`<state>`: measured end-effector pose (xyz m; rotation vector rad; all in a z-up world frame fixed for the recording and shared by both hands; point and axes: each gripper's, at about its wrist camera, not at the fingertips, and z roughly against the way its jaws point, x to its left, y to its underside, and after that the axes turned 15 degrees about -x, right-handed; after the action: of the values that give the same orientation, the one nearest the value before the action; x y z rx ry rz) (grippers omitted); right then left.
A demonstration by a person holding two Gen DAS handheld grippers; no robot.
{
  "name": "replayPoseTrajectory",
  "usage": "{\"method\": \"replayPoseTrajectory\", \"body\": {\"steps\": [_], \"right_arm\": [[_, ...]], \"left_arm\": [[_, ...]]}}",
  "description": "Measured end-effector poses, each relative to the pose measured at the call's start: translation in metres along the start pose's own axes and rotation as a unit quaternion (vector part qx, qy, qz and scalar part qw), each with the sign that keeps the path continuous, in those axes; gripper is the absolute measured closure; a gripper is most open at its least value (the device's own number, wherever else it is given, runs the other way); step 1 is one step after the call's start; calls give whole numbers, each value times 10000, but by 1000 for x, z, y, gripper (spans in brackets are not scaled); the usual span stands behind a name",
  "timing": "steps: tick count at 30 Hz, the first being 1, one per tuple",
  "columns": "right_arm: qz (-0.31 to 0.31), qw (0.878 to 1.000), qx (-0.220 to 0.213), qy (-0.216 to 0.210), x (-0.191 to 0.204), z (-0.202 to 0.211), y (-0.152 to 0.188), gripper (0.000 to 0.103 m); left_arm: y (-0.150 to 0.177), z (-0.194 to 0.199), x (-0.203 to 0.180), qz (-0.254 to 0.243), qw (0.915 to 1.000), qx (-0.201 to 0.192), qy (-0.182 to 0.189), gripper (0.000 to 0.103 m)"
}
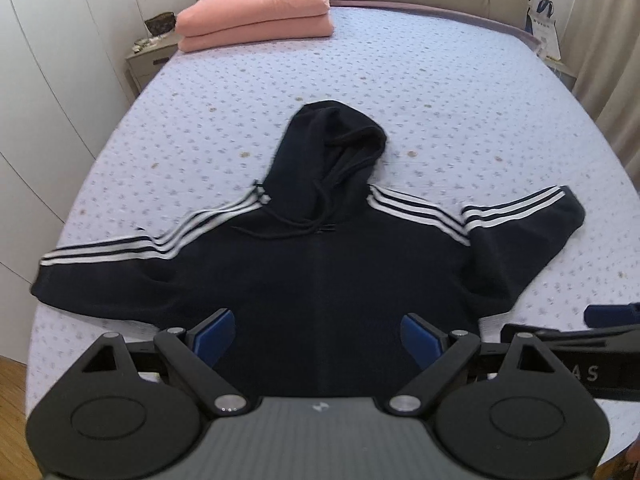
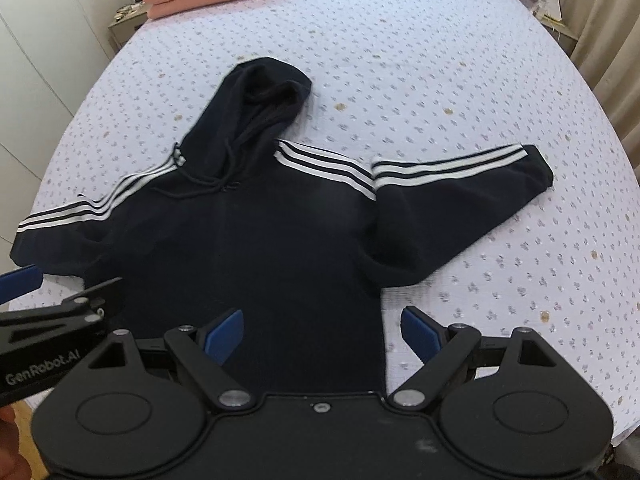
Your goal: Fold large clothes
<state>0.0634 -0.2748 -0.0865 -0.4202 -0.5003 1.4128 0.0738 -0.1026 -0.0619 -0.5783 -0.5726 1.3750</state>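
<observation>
A black hoodie (image 1: 316, 264) with white sleeve stripes lies flat, front up, on the bed, sleeves spread to both sides and hood (image 1: 332, 152) pointing to the headboard. It also shows in the right wrist view (image 2: 256, 240). My left gripper (image 1: 318, 340) is open and empty above the hoodie's lower body. My right gripper (image 2: 322, 336) is open and empty above the hoodie's lower right edge. Each gripper shows at the edge of the other's view, the right one (image 1: 592, 340) and the left one (image 2: 48, 312).
The bed (image 1: 440, 100) has a pale purple dotted sheet. A folded pink blanket (image 1: 260, 12) lies at the headboard end. A nightstand (image 1: 150, 60) and white wardrobe (image 1: 52, 60) stand left of the bed. A bag (image 1: 544, 24) and curtain are at the right.
</observation>
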Motion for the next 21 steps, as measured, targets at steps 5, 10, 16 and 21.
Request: {"method": "replayPoseTrajectory", "body": {"steps": [5,10,16,21], "right_arm": [[59,10000,56,32,-33,-16,0,1],[1,9995,178,275,-77,-40,3,1],[-308,9966,272,715,-144,-78,-1,1],[-405,9953,48,873,-191,-112,-12,1]], "left_arm": [[-1,-14,-28,35,10000,18,-87,11],[1,-37,-47,79,9994,52,-336,11],[6,-79,-64,96,9985,163,-512,11],[8,-120,-88,32,9985,166,-524,11]]}}
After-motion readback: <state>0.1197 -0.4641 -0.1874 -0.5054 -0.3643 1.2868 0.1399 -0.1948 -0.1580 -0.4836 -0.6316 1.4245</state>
